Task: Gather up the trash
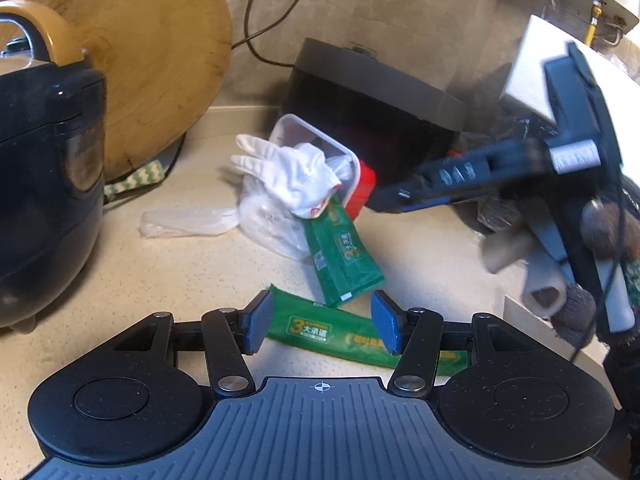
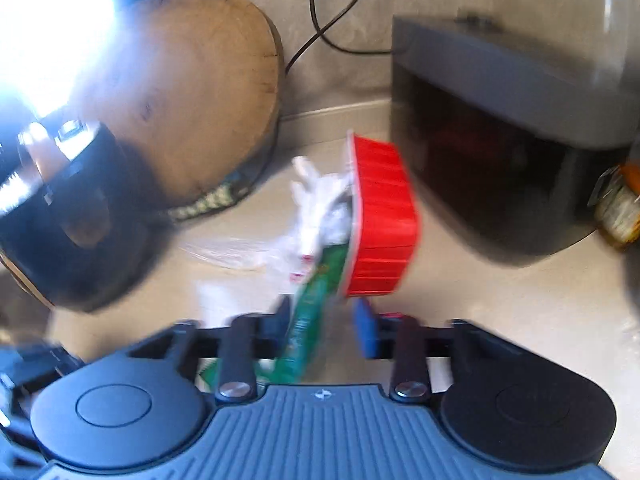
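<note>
Both ribbed tools, left (image 1: 322, 322) and right (image 2: 322, 330), gape over glossy green wrappers (image 1: 320, 330).

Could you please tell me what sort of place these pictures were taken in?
Most likely a home kitchen counter: a dark rice cooker with a tan handle, a round wooden chopping board leaning on the tiled wall, and a speckled beige worktop.

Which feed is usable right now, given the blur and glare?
Left wrist view: mostly sharp, green packets readable; only the right hand-held gripper crossing at right is smeared. Right wrist view: motion-blurred throughout, red container soft, glare blown out at upper left.
</note>
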